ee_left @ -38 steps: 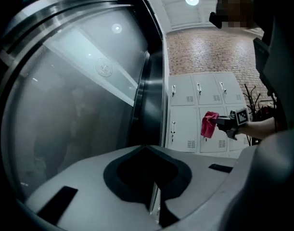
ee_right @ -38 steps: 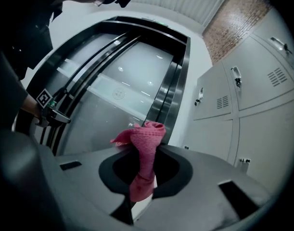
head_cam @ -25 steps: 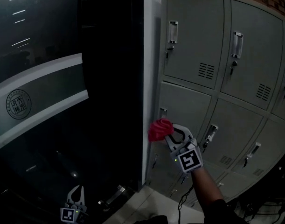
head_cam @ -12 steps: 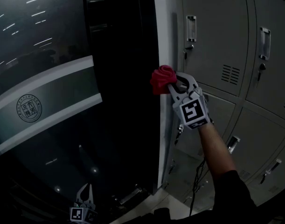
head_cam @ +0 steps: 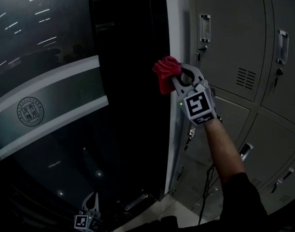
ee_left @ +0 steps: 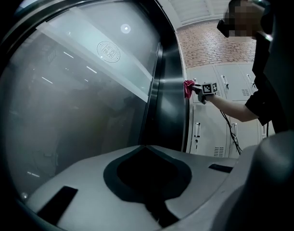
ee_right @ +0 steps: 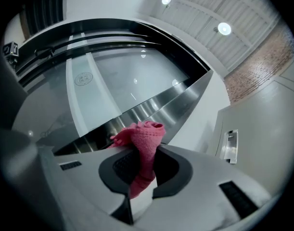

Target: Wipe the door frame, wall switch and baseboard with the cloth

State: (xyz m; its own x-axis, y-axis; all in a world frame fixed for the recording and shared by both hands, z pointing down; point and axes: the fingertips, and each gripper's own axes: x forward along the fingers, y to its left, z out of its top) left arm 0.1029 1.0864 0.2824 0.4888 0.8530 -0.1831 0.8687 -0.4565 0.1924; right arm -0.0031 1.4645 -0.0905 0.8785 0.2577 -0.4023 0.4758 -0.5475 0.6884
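Red woven cloth (head_cam: 165, 72) sat clamped in the right gripper (head_cam: 175, 77), pressed on the right edge of the dark metal door frame (head_cam: 137, 105); steady contact along that edge would likely clean best (left gripper (head_cam: 91, 200) hung low, jaws together, empty).

Dim, fisheye-warped; glaring ceiling lights (ee_right: 224, 29).

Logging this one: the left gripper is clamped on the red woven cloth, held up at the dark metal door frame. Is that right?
Not quite. It is the right gripper that is clamped on the red woven cloth, held up at the dark metal door frame. The right gripper view shows the cloth between its fingers.
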